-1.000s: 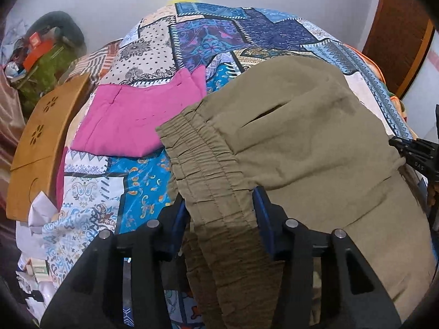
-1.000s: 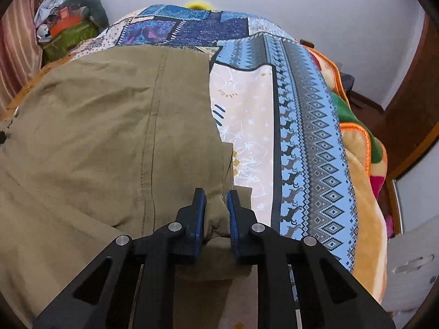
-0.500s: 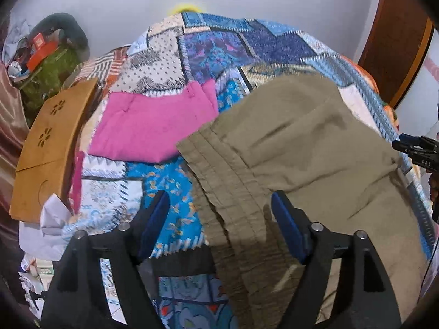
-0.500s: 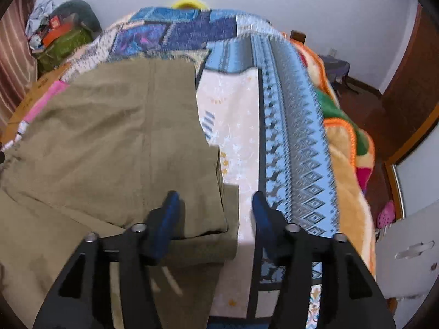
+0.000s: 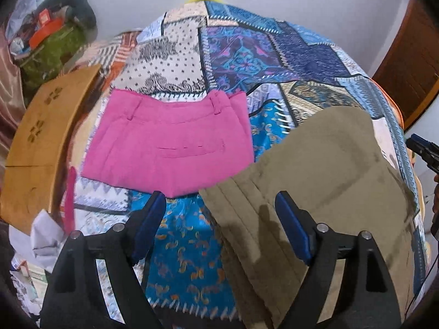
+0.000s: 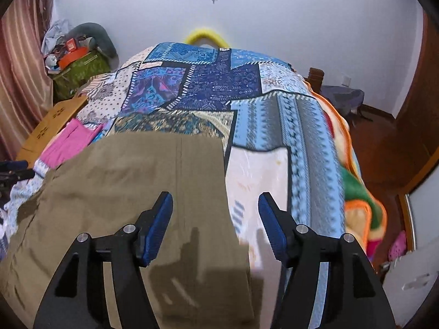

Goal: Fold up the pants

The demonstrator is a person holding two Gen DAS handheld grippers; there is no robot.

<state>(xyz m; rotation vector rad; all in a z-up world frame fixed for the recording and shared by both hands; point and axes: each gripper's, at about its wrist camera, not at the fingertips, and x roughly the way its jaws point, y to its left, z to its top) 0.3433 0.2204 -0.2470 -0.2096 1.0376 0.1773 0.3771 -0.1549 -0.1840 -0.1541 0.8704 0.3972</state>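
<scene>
The olive-green pants [image 5: 323,164] lie folded flat on the patchwork bedspread [image 5: 247,54], and also show in the right wrist view [image 6: 137,181]. My left gripper [image 5: 219,211] is open and empty, raised above the pants' left edge with its elastic waistband. My right gripper [image 6: 215,213] is open and empty, raised above the pants' right edge. The right gripper's tip [image 5: 422,150] shows at the far right of the left wrist view.
Folded pink pants [image 5: 170,142] lie on the bed left of the olive pants. A wooden board [image 5: 35,142] and a cluttered green bag [image 5: 52,52] stand at the left. An orange-edged blanket [image 6: 354,192] hangs off the bed's right side.
Both grippers have opened and let go of the olive pants, then risen and pulled back. The pants now lie flat on the bed.
</scene>
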